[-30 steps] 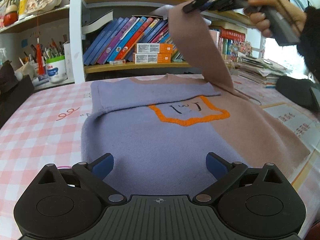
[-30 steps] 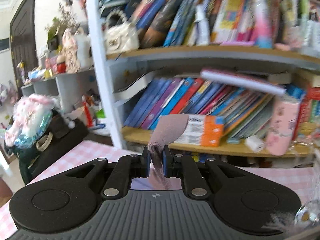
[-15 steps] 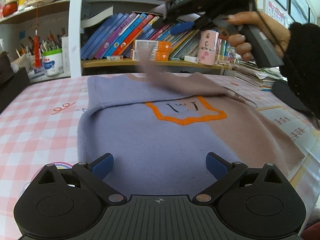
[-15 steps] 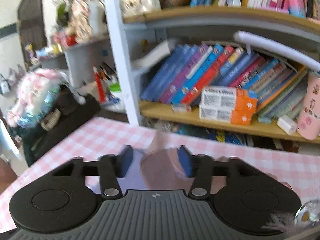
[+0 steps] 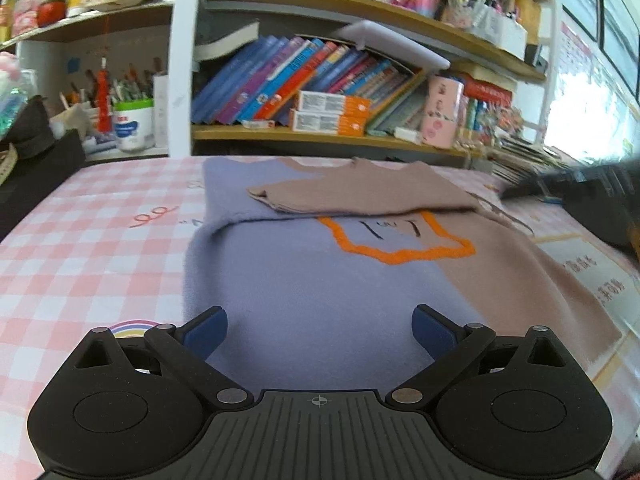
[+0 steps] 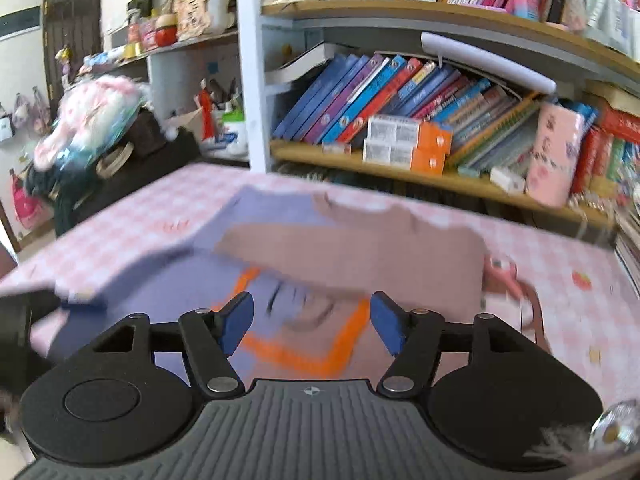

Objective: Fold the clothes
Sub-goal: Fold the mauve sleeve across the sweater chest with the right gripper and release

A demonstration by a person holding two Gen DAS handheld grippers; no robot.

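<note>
Left gripper [image 5: 319, 330] wide apart over sweater [image 5: 320, 280] hem, right gripper [image 6: 311, 326] likewise

Lavender-and-tan sweater [image 5: 320, 280], sleeves folded in

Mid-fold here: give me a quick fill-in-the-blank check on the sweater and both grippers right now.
1. The brown sleeve lies folded across the sweater's ____.
2. The outline stitched on the sweater is coloured ____.
3. The right gripper has its jaws ____.
4. The left gripper holds ____.

Missing words: chest; orange; open; nothing
</note>
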